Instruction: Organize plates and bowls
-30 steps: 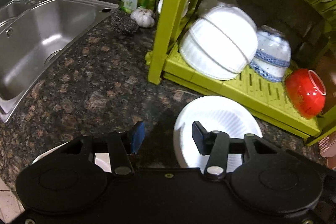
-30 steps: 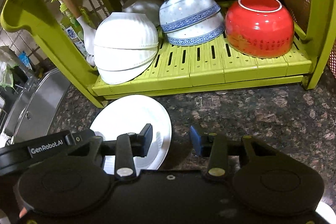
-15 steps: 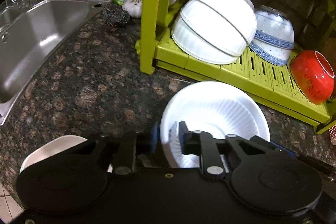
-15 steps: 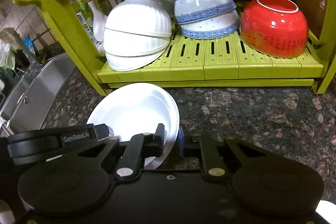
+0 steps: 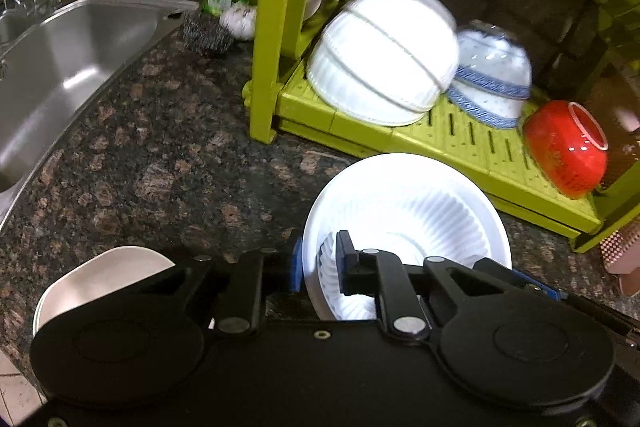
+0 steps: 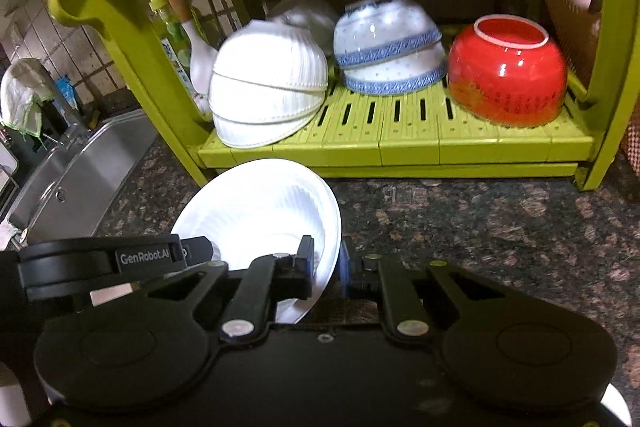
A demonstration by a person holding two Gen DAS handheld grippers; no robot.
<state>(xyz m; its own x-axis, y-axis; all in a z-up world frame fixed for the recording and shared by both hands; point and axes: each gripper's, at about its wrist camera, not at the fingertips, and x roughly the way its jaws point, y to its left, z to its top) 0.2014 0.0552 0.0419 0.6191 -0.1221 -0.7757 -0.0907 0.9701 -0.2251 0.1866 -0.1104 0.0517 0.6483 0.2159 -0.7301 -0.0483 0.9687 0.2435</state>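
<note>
Both tools clamp white ribbed bowl (image 5: 412, 211): left tool (image 5: 318, 263) & right tool (image 6: 326, 263) on opposite rims.

I see a white ribbed bowl (image 5: 408, 211) (image 6: 260, 211) tilted above the counter; white, blue-patterned and red bowls sit upturned on the rack.

Dim kitchen; white bowl (image 5: 404, 211) overexposed; fisheye edges warped.
</note>
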